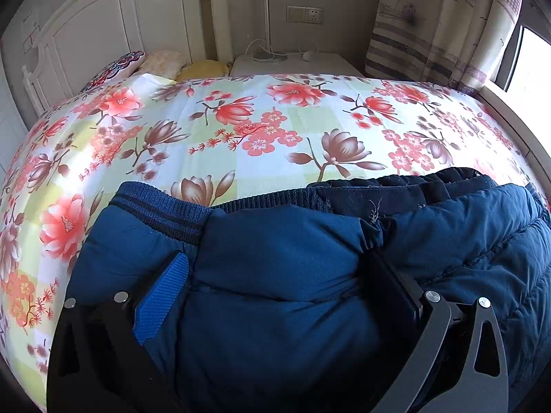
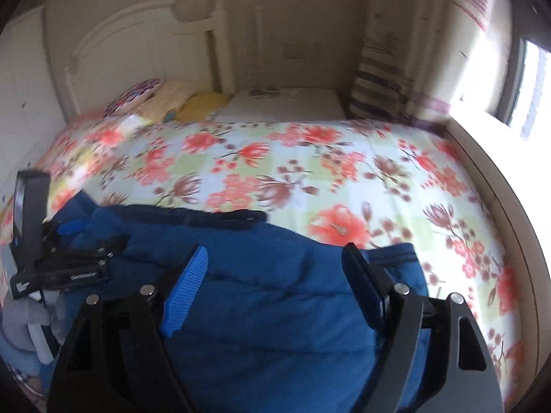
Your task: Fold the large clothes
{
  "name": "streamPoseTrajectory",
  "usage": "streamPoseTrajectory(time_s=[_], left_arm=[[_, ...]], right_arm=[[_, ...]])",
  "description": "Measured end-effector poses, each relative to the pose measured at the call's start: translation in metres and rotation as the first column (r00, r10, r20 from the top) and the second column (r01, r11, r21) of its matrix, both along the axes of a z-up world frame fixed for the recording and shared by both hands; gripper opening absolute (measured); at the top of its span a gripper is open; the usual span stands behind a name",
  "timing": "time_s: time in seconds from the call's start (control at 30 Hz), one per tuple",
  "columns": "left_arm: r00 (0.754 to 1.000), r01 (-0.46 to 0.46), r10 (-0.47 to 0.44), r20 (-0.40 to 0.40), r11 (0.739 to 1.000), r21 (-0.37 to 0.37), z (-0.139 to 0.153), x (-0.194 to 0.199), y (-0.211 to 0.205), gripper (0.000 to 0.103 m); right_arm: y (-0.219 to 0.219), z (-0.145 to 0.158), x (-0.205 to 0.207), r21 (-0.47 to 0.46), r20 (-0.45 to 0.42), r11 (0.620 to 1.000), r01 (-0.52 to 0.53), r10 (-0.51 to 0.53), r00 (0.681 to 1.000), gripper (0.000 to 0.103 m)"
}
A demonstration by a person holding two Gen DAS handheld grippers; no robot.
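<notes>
A dark blue padded jacket lies on the bed's floral cover, its ribbed hem towards the headboard. My left gripper has its jaws wide apart, with a thick fold of the jacket bulging between them. In the right wrist view the same jacket fills the lower middle. My right gripper also stands wide apart over the jacket fabric, near its right edge. The left gripper body shows at the left of that view, on the jacket.
A white headboard and pillows are at the far left. A white bedside table with a lamp base stands behind the bed. A curtain and window are at the right.
</notes>
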State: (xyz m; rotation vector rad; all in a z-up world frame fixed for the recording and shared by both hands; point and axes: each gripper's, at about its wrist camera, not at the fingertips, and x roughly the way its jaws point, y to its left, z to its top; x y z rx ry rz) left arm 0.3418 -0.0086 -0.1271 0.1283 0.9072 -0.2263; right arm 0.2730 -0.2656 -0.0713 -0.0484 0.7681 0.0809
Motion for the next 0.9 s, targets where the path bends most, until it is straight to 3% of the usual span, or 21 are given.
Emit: streamPoseTrajectory(time_s=[0.1,0.33,0.4,0.43,0.5,0.57,0.6,0.73,0.83,0.9], left_arm=[[1.000,-0.002,0.002,0.004,1.000,0.000,0.000,0.000,0.000,0.099],[1.000,-0.007,0.007,0.013,1.000,0.004,0.002,-0.001,0.001,0.099],[0.997,-0.031,0.029,0.076,0.999,0.025,0.013,-0.011,-0.001,0.097],[0.991,-0.014,0.012,0.134,1.000,0.013,0.026,-0.022,-0.003,0.097],[0.983,0.069,-0.064,0.175,0.997,-0.023,0.039,-0.036,-0.012,0.098],[0.986,0.081,-0.097,0.133,0.989,0.125,0.025,-0.033,-0.033,0.098],[0.994,0.096,-0.104,0.034,0.978,0.184,0.006,-0.021,-0.041,0.099],[0.995,0.081,-0.081,-0.055,0.997,0.002,0.007,-0.006,-0.014,0.099],[0.999,0.039,-0.039,0.016,0.999,0.004,0.027,-0.012,0.004,0.099],[0.998,-0.052,0.051,0.028,0.998,0.031,0.029,0.003,0.030,0.099]], right_arm=[[0.031,-0.053,0.024,-0.085,-0.138,0.995,-0.051,0.039,0.990,0.088],[0.022,-0.056,0.020,-0.053,-0.115,0.998,-0.043,0.037,0.993,0.089],[0.022,-0.057,0.020,-0.061,-0.114,0.997,-0.043,0.036,0.993,0.089],[0.022,-0.057,0.020,-0.059,-0.112,0.997,-0.044,0.037,0.993,0.089],[0.021,-0.057,0.020,-0.049,-0.111,0.998,-0.044,0.039,0.993,0.090],[0.022,-0.056,0.018,-0.044,-0.109,0.998,-0.043,0.038,0.993,0.090],[0.021,-0.055,0.017,-0.038,-0.106,0.998,-0.045,0.041,0.994,0.090],[0.022,-0.055,0.017,-0.036,-0.107,0.998,-0.043,0.039,0.994,0.090],[0.020,-0.055,0.016,-0.027,-0.105,0.999,-0.045,0.042,0.994,0.090],[0.020,-0.055,0.016,-0.024,-0.105,0.999,-0.046,0.043,0.994,0.090]])
